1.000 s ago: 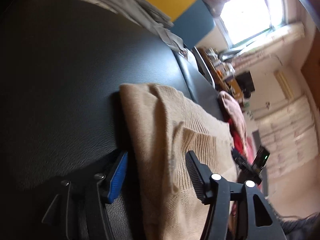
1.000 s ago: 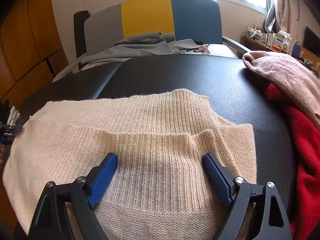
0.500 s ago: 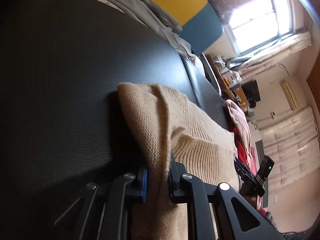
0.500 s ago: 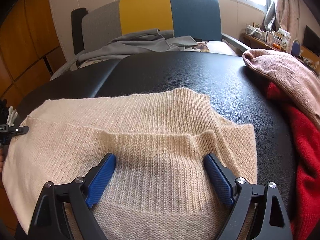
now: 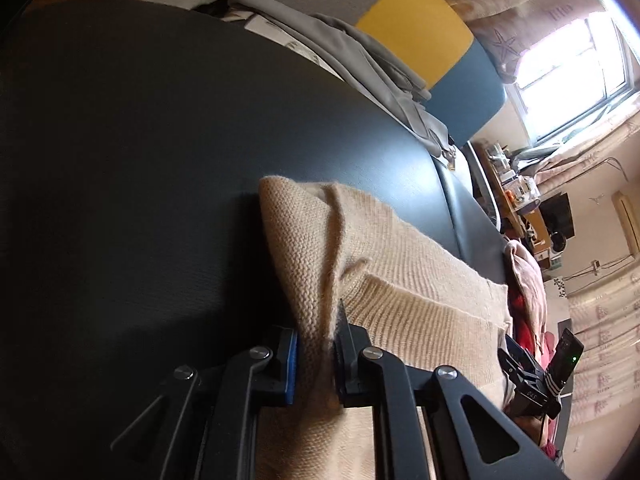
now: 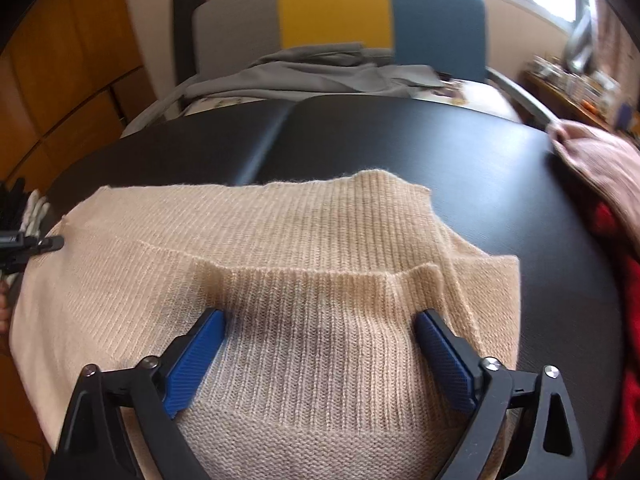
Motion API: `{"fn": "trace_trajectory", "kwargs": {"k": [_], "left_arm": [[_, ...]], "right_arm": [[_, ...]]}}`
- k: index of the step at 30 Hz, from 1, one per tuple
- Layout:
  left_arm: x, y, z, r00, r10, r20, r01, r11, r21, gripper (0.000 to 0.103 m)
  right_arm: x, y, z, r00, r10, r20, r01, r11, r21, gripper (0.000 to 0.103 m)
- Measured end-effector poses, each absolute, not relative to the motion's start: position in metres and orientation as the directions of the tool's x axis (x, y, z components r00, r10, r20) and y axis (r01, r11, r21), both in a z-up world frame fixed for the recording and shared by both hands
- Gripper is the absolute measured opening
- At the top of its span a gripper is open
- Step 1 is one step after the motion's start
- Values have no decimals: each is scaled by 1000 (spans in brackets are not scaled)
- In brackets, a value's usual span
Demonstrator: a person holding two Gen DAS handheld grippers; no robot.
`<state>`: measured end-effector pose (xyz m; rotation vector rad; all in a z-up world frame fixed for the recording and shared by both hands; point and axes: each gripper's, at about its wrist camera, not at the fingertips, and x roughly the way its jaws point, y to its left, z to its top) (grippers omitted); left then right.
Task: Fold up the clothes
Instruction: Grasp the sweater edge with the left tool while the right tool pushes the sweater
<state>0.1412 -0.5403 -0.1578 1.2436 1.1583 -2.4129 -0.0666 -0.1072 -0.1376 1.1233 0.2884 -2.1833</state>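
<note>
A beige knit sweater [image 6: 280, 232] lies spread on the black padded table [image 6: 460, 152]. In the left wrist view my left gripper [image 5: 316, 332] pinches the sweater's [image 5: 400, 264] left edge; its jaws are still closing, with a fold of knit bunched up between the pads. My right gripper [image 6: 320, 316] hovers over the ribbed band near the front. Its jaws are opening wide and the blue pads [image 6: 200, 344] stand apart on either side of the rib without pressing it. The left gripper's tip [image 6: 24, 244] shows at the sweater's left edge.
A pink sweater [image 6: 600, 168] and a red garment [image 6: 624, 280] are heaped at the table's right end. Behind the table a grey, yellow and blue chair [image 6: 336, 8] carries a grey garment [image 6: 320, 72]. Wooden cabinets stand at the left.
My left gripper has gone from wide open to pinched on the sweater's edge and has pulled the fold up a little. The right gripper has shifted over the sweater and its jaws stand wider.
</note>
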Motion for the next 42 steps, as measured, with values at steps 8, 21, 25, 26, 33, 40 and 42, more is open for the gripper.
{"fn": "trace_trajectory", "kwargs": {"k": [8,21,25,26,33,40,42], "left_arm": [[153,-550,-133,-602,171,-780,457,-727,-512,13],[152,-529,-96,-647,230,-727,414,-695,-588,12],[154,-515,-74,-694,275,-665,391,-632,-669,12],[154,-508,-67,-701,283,-655,383,-625,-680,12],[133,-459,-27,-753,328,-571,342,-545,-765,12],[87,-408,-4,-774,311,-551,367,-489,-791,12],[72,-389,-3,-765,309,-565,378,-495,-783,12]], "right_arm": [[-57,-118,-116,-238,-601,-763,806,-560,190,101],[-78,-103,-120,-7,-554,-832,880,-399,259,98],[-78,-105,-132,14,-538,-843,886,-385,260,98],[-79,-106,-135,17,-534,-845,887,-382,259,98],[-75,-108,-142,10,-548,-836,899,-361,247,103],[-76,-100,-147,22,-605,-796,888,-354,293,103],[-74,-99,-148,23,-620,-784,887,-349,302,103]]}}
